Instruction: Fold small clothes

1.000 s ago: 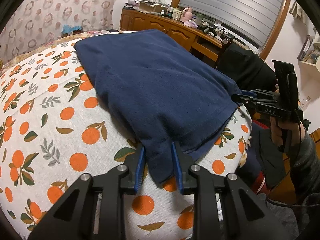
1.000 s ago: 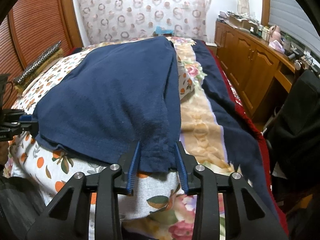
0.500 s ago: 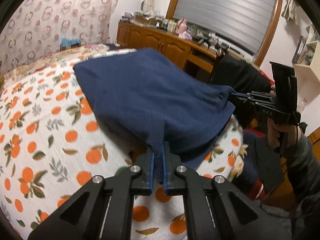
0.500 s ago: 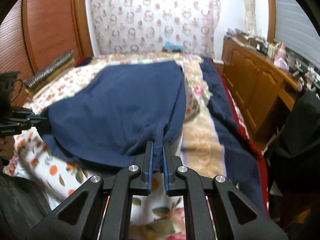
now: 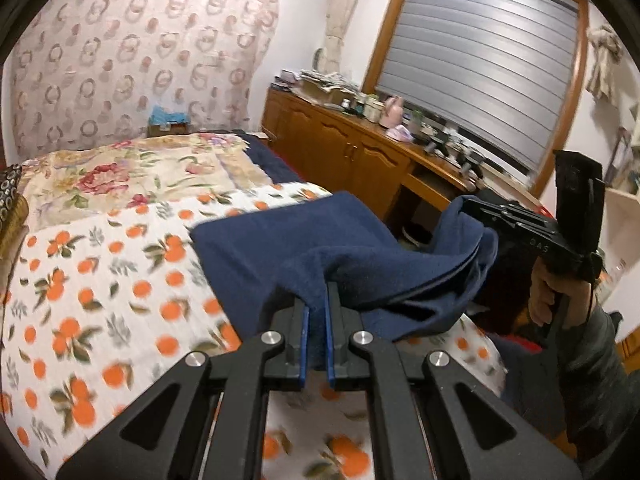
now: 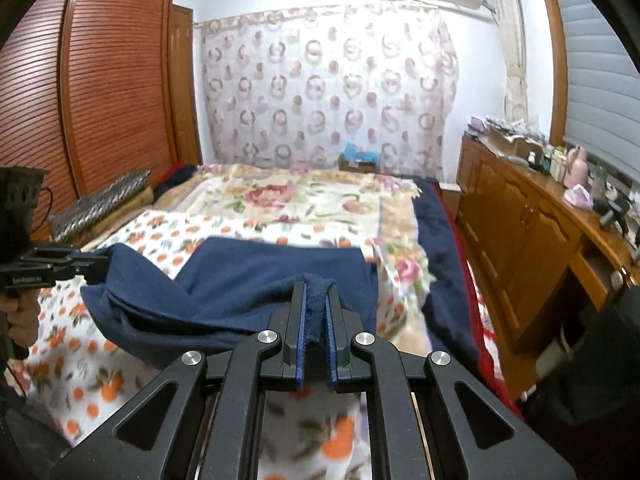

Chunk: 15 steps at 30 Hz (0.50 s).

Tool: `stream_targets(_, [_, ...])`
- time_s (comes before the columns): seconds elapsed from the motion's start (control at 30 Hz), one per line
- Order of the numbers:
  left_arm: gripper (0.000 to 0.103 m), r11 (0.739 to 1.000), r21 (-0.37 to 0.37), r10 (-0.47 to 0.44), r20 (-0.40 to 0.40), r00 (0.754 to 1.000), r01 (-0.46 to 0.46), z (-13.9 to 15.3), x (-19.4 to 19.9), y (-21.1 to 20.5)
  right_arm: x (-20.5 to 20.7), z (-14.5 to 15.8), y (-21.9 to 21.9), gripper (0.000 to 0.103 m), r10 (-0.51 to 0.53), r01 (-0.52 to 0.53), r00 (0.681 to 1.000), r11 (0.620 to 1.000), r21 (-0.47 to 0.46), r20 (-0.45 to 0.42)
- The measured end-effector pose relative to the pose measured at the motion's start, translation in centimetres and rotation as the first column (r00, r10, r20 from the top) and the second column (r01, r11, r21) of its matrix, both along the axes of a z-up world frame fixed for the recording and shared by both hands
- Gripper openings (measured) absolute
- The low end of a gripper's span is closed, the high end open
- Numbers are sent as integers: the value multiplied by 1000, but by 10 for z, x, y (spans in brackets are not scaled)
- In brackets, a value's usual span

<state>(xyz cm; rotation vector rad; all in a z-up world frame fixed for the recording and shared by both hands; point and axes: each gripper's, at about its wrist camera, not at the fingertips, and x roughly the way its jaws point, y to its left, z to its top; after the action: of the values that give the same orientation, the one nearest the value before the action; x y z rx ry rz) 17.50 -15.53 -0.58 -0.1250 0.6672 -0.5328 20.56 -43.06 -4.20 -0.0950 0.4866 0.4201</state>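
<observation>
the only writing i can read is "das" in pale letters on the side of my right gripper (image 5: 472,210), seen from the left wrist view; the small print on the body of my left gripper (image 6: 96,266) in the right wrist view is too blurred to make out.

my left jaws are clenched on a bunched corner of the navy garment (image 5: 320,256), the cloth pinched between the blue pads (image 5: 305,332) and draping over their tips. my right jaws are likewise clamped on another corner, a thick hemmed wad squeezed between their blue pads (image 6: 303,328).

the garment hangs between the two grippers, its near edge lifted off the bed (image 5: 100,264) and sagging in a fold, while its far part lies flat on the orange-print sheet (image 6: 80,344). the floral blanket (image 6: 304,200) lies beyond it toward the curtain (image 6: 328,92).

a wooden counter (image 6: 532,216) along the right wall carries clutter, including a pink figure (image 6: 576,168). my right hand (image 5: 548,296) grips that gripper's handle below the body.
</observation>
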Motion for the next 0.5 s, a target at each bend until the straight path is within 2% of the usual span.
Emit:
stream_targets(0.23, [4, 998, -4, 55, -25, 998, -55, -8, 56, 9, 63, -1, 12, 6, 7, -7, 1000, 1000, -12, -12])
stream_targets(0.5, [4, 997, 11, 83, -74, 994, -82, -24, 112, 16, 137, -25, 17, 6, -9, 5, 995, 999, -35, -97])
